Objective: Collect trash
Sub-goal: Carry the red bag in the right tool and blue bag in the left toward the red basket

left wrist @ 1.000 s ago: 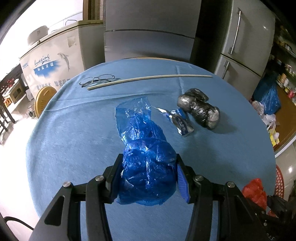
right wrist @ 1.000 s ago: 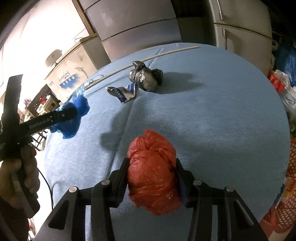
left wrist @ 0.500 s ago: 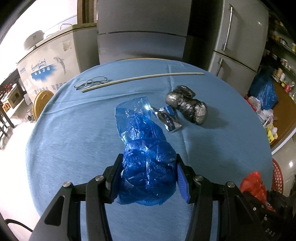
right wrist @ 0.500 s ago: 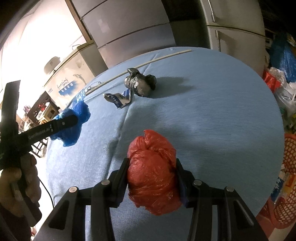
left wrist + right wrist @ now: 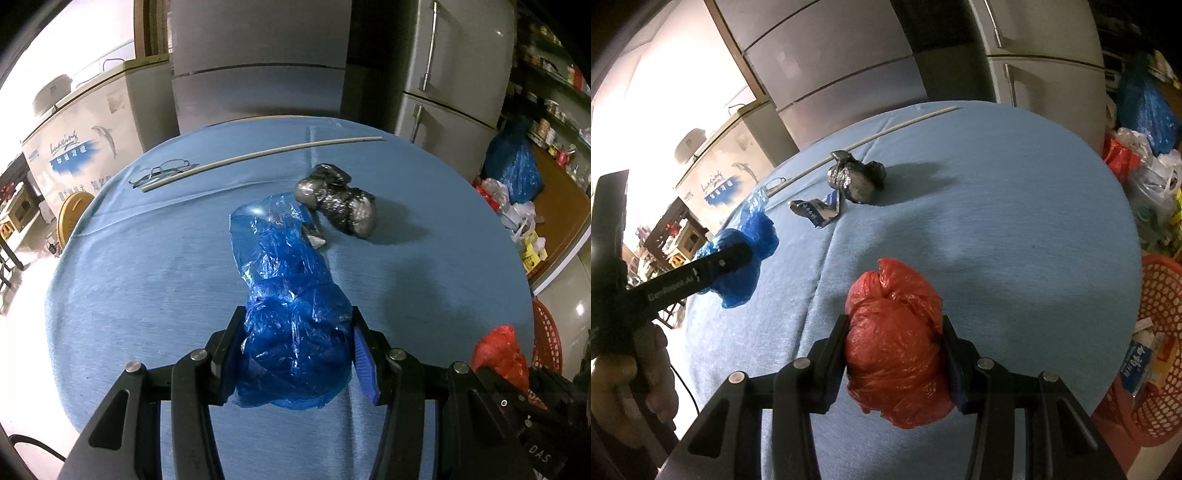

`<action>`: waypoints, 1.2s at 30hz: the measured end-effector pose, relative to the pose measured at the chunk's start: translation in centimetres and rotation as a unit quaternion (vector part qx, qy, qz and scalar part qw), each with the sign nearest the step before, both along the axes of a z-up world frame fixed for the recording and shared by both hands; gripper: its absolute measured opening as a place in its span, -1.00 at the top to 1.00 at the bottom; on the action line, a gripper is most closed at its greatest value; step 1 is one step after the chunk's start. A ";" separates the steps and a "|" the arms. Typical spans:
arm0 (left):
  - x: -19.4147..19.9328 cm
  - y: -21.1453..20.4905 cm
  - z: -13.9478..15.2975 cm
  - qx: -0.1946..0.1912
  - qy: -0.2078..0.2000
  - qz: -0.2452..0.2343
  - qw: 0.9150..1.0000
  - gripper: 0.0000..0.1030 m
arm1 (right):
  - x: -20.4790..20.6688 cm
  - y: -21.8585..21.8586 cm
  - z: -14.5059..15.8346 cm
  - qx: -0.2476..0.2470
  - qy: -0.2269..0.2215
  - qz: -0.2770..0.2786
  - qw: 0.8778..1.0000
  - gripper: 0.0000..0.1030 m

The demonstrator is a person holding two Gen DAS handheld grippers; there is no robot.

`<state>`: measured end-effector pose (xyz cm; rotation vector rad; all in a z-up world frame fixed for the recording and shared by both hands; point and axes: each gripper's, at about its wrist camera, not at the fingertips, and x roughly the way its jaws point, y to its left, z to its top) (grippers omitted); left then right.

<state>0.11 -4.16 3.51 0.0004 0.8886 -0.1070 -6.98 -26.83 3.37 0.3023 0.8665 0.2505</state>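
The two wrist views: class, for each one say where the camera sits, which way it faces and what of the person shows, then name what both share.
Left wrist: rides the left gripper, looks down across the blue table; its fingers clamp the blue bag; no hand shows.
Right wrist: rides the right gripper, same way; clamps the red bag; the left hand shows.
Shared: table, both bags, black bag, white rod, red basket.

A home kitchen: tall fridges [image 5: 258,62], a chest freezer [image 5: 85,147], stocked pantry shelves [image 5: 554,92], cloth-covered table [image 5: 147,277].
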 end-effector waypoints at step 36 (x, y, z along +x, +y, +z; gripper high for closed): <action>-1.5 -4.5 -1.9 0.007 0.023 -0.050 0.998 -0.04 | -1.7 -4.8 -0.6 0.009 0.000 -0.063 0.998 0.05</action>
